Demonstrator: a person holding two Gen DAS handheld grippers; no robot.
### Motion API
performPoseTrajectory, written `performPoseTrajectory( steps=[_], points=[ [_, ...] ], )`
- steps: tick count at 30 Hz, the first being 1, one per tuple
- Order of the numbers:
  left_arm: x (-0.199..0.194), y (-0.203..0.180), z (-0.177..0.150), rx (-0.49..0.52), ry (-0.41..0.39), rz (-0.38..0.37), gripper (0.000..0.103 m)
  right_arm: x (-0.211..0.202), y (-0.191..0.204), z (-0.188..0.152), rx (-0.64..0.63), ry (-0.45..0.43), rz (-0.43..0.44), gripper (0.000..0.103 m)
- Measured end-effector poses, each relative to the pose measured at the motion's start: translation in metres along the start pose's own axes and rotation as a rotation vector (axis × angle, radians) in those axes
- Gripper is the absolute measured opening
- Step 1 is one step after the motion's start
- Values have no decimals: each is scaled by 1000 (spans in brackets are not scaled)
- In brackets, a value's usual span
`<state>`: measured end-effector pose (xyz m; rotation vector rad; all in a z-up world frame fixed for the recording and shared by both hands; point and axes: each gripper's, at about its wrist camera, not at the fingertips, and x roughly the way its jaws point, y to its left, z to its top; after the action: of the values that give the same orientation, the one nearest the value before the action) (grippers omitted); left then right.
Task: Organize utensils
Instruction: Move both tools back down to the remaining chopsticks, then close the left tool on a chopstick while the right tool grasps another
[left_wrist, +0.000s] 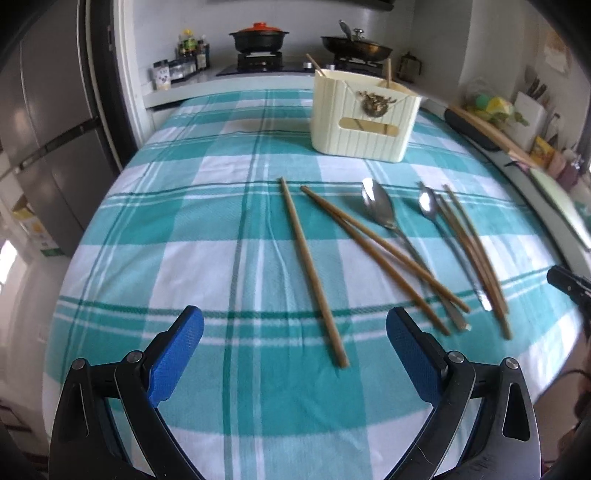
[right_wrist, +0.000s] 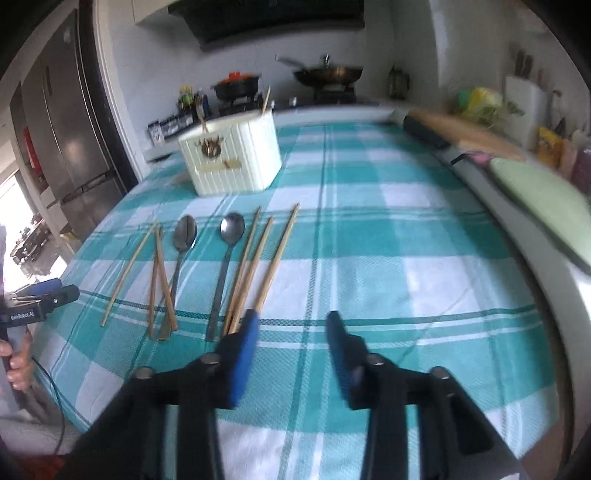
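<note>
Kitchen surroundings are seen behind a table (left_wrist: 166, 236) covered with a teal and white checked cloth; a stove with a black pot (left_wrist: 258, 37) under an orange lid and a wok (left_wrist: 356, 44) stand at the far end.

At the near edge of the left wrist view, the left claw (left_wrist: 294, 345) is held over the cloth with its blue pads (left_wrist: 177, 354) spread wide and nothing between them. Just ahead of it a single wooden chopstick (left_wrist: 314, 273) lies alone, its near end between the pads' lines of reach but not touched.

The right claw (right_wrist: 291, 343) is seen blurred, its jaws parted by a moderate gap with bare cloth between them. Its left pad (right_wrist: 243, 354) sits at the near ends of a bundle of three chopsticks (right_wrist: 266, 258); whether it touches them cannot be told.

Further out, the utensils are spread in a loose row: a crossed pair of chopsticks (left_wrist: 376, 254), a large steel spoon (left_wrist: 380, 206) and a smaller spoon (left_wrist: 428, 203), both bowl-end away from the claws, with slim handles.

Beyond them a cream ribbed holder (left_wrist: 364, 118) stands upright, a brass ornament on its front, with two chopsticks already poking from its top.
</note>
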<state>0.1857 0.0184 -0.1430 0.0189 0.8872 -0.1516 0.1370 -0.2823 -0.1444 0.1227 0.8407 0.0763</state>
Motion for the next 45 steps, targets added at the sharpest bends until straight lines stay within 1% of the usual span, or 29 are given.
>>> performPoseTrajectory(
  steps=[2,4,6,9,11,12,13,15,17,18,19,20,21,22,26,29,32,35,37,38,39,40,41,42,43,45],
  points=[
    [10,-2,3,-2,3,9,99,20,3,5,13,47,39,29],
    [20,-5,7,1,7,25,99,35,10,10,4,70,51,29],
    [29,-7,12,1,7,46,99,46,17,17,-11,82,49,28],
    [46,-7,18,2,28,75,99,66,23,27,-27,115,24,28],
    [58,-7,19,7,57,94,94,81,26,30,-39,148,2,28],
    [63,-7,19,12,72,98,92,86,26,30,-46,159,-4,26],
    [69,-8,18,19,90,100,89,91,26,30,-52,172,-10,21],
    [76,-10,16,36,116,102,86,92,29,30,-74,168,-21,18],
    [74,-10,16,38,103,92,79,92,31,30,-101,175,-26,10],
    [73,-10,15,31,102,68,67,91,32,29,-113,177,-31,10],
    [72,-10,16,24,100,56,50,90,32,28,-119,179,-37,9],
    [70,-11,16,21,97,53,40,89,31,27,-117,178,-44,9],
    [69,-11,16,22,93,56,20,87,30,26,-112,178,-50,9],
    [68,-12,15,26,90,55,6,84,29,24,-105,177,-54,8],
    [60,-10,7,11,92,50,4,73,22,15,-96,176,-71,7],
    [48,-5,-5,3,109,40,4,61,15,4,-99,193,-76,7],
    [35,1,-20,5,133,21,5,48,3,-6,-94,208,-86,7],
    [29,5,-24,7,163,-15,7,41,-5,-11,-83,231,-74,7],
    [30,9,-20,13,193,-73,17,40,-8,-10,-84,253,-66,10],
    [31,11,-17,11,202,-103,21,40,-10,-7,-93,270,-55,20],
    [32,14,-14,5,212,-134,31,40,-10,-6,-100,278,-48,29],
    [33,18,-9,2,227,-164,40,40,-10,-4,-110,285,-41,41],
    [35,20,-4,2,241,-191,43,40,-9,-1,-125,296,-28,44],
    [37,22,2,9,253,-212,46,41,-8,-1,-134,308,-18,44],
    [40,21,6,21,262,-223,47,43,-8,0,-142,327,-8,44],
    [48,19,17,58,276,-217,47,49,-6,4,-155,364,12,44]
  ],
)
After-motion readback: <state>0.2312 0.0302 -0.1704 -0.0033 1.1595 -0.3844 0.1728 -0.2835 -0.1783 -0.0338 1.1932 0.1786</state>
